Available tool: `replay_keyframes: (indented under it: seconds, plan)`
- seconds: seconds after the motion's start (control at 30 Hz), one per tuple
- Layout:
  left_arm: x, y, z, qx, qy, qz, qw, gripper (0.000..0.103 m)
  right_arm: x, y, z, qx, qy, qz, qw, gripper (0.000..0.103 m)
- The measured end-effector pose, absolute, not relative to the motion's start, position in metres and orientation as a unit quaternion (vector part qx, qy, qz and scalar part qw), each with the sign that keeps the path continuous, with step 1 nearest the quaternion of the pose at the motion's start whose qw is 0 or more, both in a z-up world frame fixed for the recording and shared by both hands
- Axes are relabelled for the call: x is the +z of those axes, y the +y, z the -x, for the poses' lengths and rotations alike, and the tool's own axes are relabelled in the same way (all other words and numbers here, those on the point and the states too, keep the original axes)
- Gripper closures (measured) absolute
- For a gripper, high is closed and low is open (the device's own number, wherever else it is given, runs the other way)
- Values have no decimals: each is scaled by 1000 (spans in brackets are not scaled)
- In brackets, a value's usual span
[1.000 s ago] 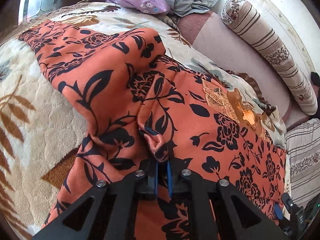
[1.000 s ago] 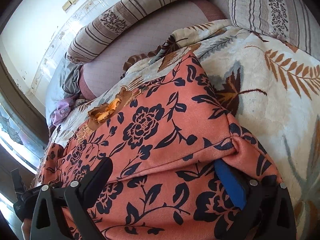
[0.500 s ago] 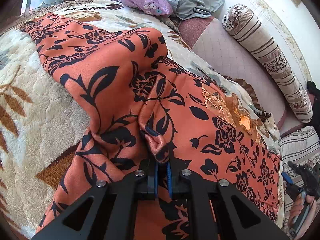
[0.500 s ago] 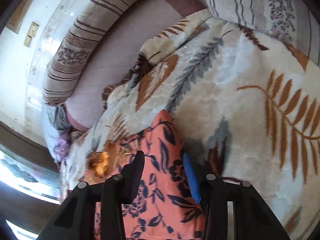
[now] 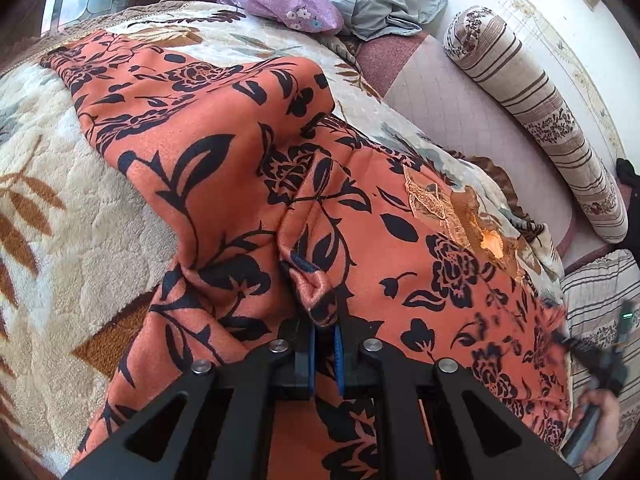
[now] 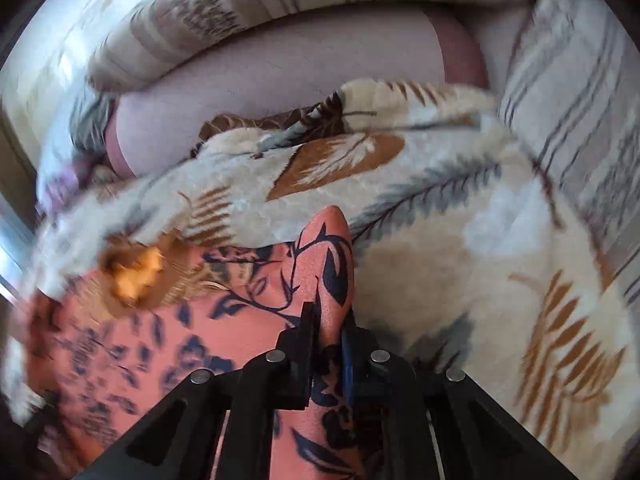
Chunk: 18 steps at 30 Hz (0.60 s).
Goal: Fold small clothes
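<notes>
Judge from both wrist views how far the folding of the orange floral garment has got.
Done: one fold lies across the orange floral garment on the leaf-print blanket. In hand: the left hand-held gripper and right hand-held gripper each pinch a bunched edge. Left: laying it flat and finishing the folds.

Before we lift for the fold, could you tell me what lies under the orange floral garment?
Under the orange floral garment lies the cream leaf-patterned blanket, showing around its edges in both views. Whatever sits directly beneath the garment's middle is covered.

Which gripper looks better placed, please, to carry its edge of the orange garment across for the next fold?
Probably the right gripper: it pinches a free outer corner of the orange garment, whereas the left gripper holds a bunched middle fold.
</notes>
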<state>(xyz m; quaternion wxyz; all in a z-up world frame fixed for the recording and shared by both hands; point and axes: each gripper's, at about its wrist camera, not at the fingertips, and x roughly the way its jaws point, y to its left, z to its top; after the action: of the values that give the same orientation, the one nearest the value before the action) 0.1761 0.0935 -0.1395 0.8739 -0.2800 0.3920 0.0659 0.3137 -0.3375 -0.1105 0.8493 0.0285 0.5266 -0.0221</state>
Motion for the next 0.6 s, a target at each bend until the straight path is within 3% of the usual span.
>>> replay_keyframes:
  seconds: [0.07, 0.13, 0.17, 0.33, 0.43, 0.5, 0.53, 0.6]
  plan:
    - [-140, 94, -176, 63, 392, 282, 873, 95, -117, -350, -309, -22, 501, -50, 864, 88]
    - [-140, 96, -176, 61, 392, 287, 872, 95, -103, -356, -302, -59, 481, -70, 872, 61]
    - [-140, 95, -177, 62, 392, 285, 872, 95, -98, -359, -298, -71, 472, -78, 875, 30]
    - [-140, 95, -177, 63, 393, 283, 873, 95, -52, -352, -284, -11, 418, -165, 893, 27]
    - [-140, 94, -177, 63, 393, 283, 873, 95, -74, -343, -288, 84, 448, -226, 861, 26]
    - [-140, 94, -177, 61, 392, 283, 873, 94, -119, -351, -298, 14, 513, -183, 838, 27]
    - [-140, 94, -177, 59, 392, 283, 873, 93, -129, -363, -295, -19, 510, -213, 833, 32]
    - [-140, 95, -176, 56, 391, 289, 872, 93, -106, -366, -284, -25, 473, -263, 841, 31]
